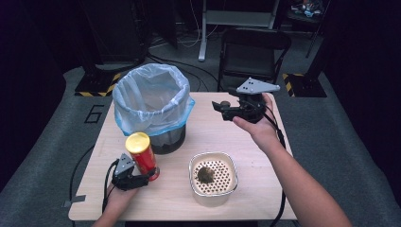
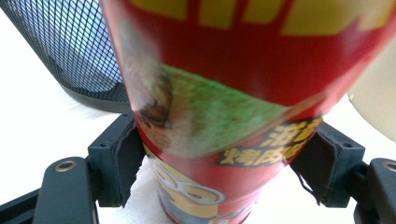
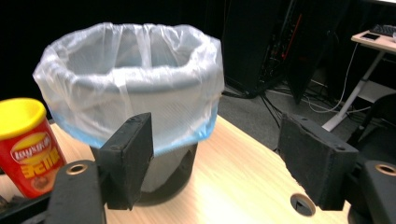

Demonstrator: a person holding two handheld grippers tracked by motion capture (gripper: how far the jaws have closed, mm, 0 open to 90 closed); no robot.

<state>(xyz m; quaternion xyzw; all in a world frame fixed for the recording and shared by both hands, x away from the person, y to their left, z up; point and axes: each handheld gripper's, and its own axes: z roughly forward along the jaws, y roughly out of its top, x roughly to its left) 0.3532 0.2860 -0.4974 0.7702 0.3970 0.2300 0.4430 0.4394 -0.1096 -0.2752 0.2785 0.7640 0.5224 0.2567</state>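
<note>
Table [image 1: 265, 198] of light wood, squarish, set on grey floor. At far left of table: black mesh waste bin [image 1: 156, 137] lined with pale blue translucent plastic bag [image 1: 150, 97], bag rim folded down over the outside. Near the bin, at near left: tall red cylindrical snack can [image 1: 143, 158] with yellow lid, tilted slightly, touching or just beside the bin's base. At near centre: cream square container [image 1: 213, 178] with rounded corners and perforated insert, holding a small dark clump [image 1: 206, 174].

Left gripper [image 1: 142, 178] at near left, held in left hand [image 1: 117, 191], clamped on the lower part of the red can; in the left gripper view both black pads [image 2: 125, 158] pressed against the can's sides, mesh bin wall at upper left, cream container edge at right.

Right gripper [image 1: 218, 107] at far right of table, raised above the surface in right hand [image 1: 257, 124], grey three-cornered plate [image 1: 257, 86] on top, pointing left toward the bin. Jaws wide apart with nothing between, seen in the right gripper view framing the lined bin, with the red can at left.

Beyond the table: black folding chair [image 1: 253, 52], well apart from the bin.
</note>
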